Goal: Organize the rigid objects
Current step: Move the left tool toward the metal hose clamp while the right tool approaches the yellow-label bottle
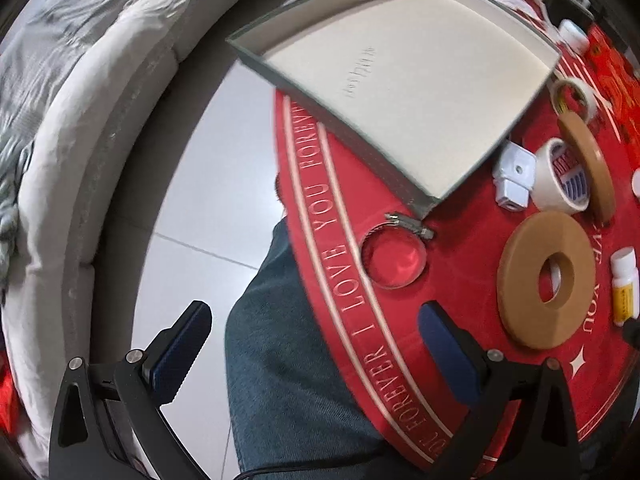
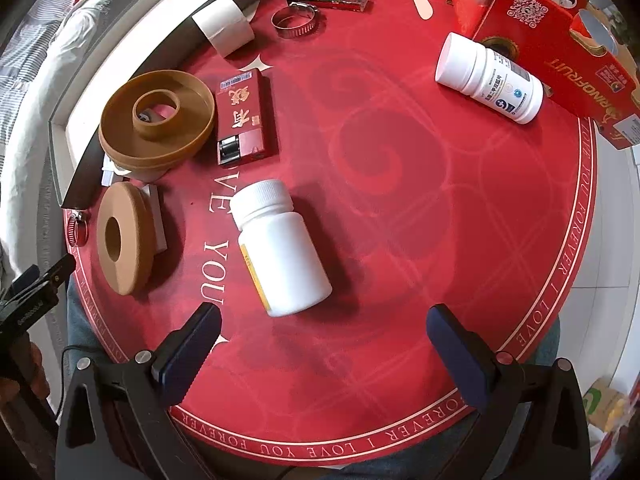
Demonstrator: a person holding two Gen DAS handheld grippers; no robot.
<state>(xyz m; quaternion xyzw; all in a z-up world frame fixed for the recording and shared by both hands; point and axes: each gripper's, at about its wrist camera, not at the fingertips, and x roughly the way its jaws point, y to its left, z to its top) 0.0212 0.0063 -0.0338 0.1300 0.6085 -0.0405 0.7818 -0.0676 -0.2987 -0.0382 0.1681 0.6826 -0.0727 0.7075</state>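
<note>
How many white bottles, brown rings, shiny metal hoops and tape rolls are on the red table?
White bottles: 2
Brown rings: 2
Metal hoops: 2
Tape rolls: 2
Total: 8

Lettering all over this table, and I can read a fair bit of it.

Around the red tablecloth (image 2: pixel 400 200) rim I'm reading "FOREVER I LOVE YOU FOREVER" in pale capitals, with "YOU" again near the middle. The red carton (image 2: pixel 560 52) at the far right says "RINOFRUIT" and carries a QR code. There's large white Chinese script on the small red box (image 2: pixel 244 116) and on the cloth's far edge, neither of which I can make out. The far bottle (image 2: pixel 490 78) label is too small for me.
</note>
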